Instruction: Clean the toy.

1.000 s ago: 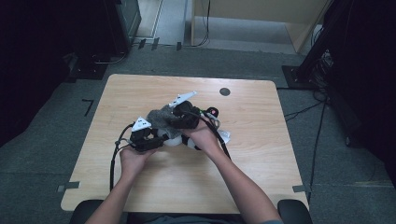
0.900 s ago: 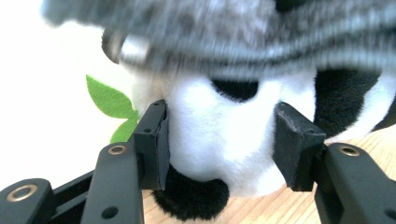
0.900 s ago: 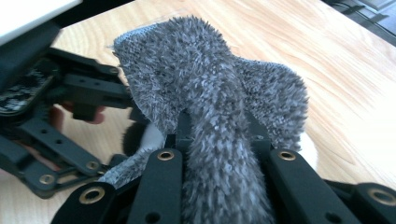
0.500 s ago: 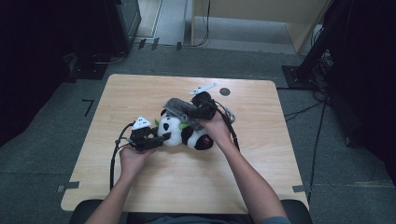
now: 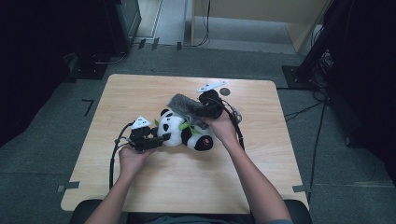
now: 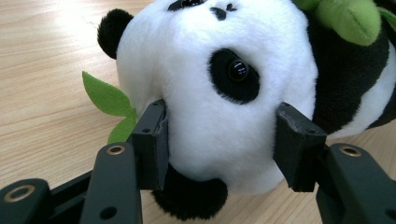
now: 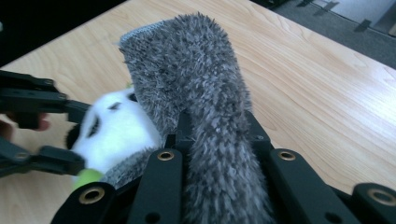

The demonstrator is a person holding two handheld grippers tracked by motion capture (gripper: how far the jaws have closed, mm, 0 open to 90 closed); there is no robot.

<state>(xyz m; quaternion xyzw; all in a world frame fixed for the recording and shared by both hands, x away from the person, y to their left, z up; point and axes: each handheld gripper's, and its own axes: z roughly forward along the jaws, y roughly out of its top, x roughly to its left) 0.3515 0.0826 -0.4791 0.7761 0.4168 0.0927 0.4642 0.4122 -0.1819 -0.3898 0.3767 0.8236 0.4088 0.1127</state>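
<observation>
Panda (image 5: 183, 131) is lying on its side about mid-counter (image 5: 140, 93). Left tongs (image 6: 219, 140) are clamped on its white head, one pad (image 6: 152, 140) on each side. Right tongs (image 7: 212, 135) are pinched together on a fuzzy grey cloth (image 7: 196, 84), held just above the panda's back, draping toward its head.

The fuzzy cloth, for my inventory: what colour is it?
Grey; the fuzzy cloth shows best in the right gripper view.

Right gripper (image 5: 194, 111) lifted grey fuzzy cloth (image 5: 187, 105) off panda (image 5: 184, 131), uncovering it.
</observation>
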